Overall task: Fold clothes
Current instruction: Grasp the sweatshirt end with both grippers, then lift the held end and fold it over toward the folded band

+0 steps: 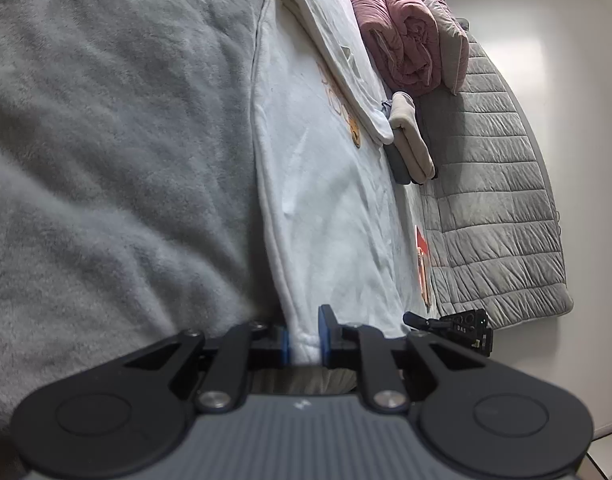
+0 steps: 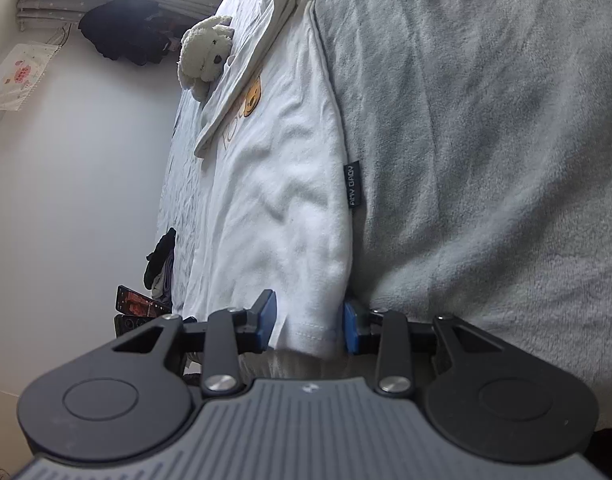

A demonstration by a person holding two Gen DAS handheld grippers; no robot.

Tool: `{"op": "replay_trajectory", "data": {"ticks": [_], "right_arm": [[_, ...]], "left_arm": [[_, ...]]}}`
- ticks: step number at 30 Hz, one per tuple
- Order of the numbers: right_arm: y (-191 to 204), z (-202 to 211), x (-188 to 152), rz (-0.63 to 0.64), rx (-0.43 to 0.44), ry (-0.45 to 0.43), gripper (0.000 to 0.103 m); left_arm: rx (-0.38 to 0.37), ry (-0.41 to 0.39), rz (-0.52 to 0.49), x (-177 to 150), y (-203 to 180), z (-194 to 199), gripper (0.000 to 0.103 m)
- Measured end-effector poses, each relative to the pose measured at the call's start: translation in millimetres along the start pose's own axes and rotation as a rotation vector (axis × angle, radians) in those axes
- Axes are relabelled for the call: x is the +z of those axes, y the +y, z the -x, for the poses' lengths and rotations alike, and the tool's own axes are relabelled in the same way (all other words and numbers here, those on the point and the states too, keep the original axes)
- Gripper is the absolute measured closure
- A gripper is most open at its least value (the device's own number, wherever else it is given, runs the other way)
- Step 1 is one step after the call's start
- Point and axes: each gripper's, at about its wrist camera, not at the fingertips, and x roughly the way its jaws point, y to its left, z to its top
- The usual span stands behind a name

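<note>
A white T-shirt (image 1: 326,200) with an orange bear print (image 2: 252,98) lies stretched out on a grey fleece blanket (image 1: 106,140). A cream garment (image 1: 330,40) lies across its far part. My left gripper (image 1: 305,340) is shut on one near corner of the shirt's hem, the white cloth squeezed between the blue pads (image 1: 327,334). In the right wrist view the T-shirt (image 2: 274,184) runs away from my right gripper (image 2: 308,326). This gripper is shut on a thicker bunch of the stitched hem at the other near corner. A black label (image 2: 351,182) sticks out at the shirt's side seam.
A rolled pink quilt (image 1: 402,28), folded beige clothes (image 1: 410,140) and a grey quilted cover (image 1: 498,200) lie beyond the shirt by the wall. A white plush dog (image 2: 206,52), dark clothes (image 2: 162,256) and a phone (image 2: 136,304) sit on the other side.
</note>
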Motion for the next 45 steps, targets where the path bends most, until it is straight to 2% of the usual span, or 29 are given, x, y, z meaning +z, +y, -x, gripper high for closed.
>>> {"op": "replay_trajectory", "data": {"ticks": [1, 4, 8, 18, 24, 32, 38, 41, 43, 45], "right_arm": [[1.4, 0.8, 0.2, 0.004, -0.003, 0.003, 0.067], [0.0, 3.8, 1.9, -0.02, -0.007, -0.005, 0.077], [-4.9, 10.7, 1.8, -0.076, 0.041, -0.031, 0.086], [32.2, 16.4, 14.4, -0.03, 0.118, -0.128, 0.086], [48.5, 11.7, 37.2, -0.014, 0.112, -0.218, 0.087], [47.4, -10.2, 76.0, -0.041, 0.005, -0.337, 0.087], [27.1, -27.6, 98.1, -0.088, -0.048, -0.372, 0.087], [13.9, -37.6, 101.8, -0.103, -0.057, -0.365, 0.087], [3.1, -41.4, 99.6, -0.11, -0.027, -0.372, 0.089], [0.9, -40.9, 101.2, -0.139, -0.01, -0.373, 0.088]], "left_arm": [[0.0, -0.002, -0.001, -0.3, -0.4, 0.4, 0.087], [-0.005, -0.002, -0.003, -1.0, -0.2, 1.3, 0.087], [-0.016, -0.005, -0.004, -1.0, -1.0, 3.4, 0.09], [-0.153, -0.095, 0.009, 7.4, -12.8, 15.9, 0.093], [-0.195, -0.175, 0.039, 26.5, -16.9, 15.8, 0.093], [-0.148, -0.277, 0.163, 66.8, -6.6, -0.5, 0.094], [-0.11, -0.322, 0.243, 89.1, 10.5, -18.1, 0.094], [-0.111, -0.334, 0.277, 93.1, 21.4, -23.7, 0.093], [-0.125, -0.34, 0.305, 96.2, 27.2, -24.9, 0.093], [-0.116, -0.361, 0.291, 100.8, 23.4, -23.0, 0.093]]}}
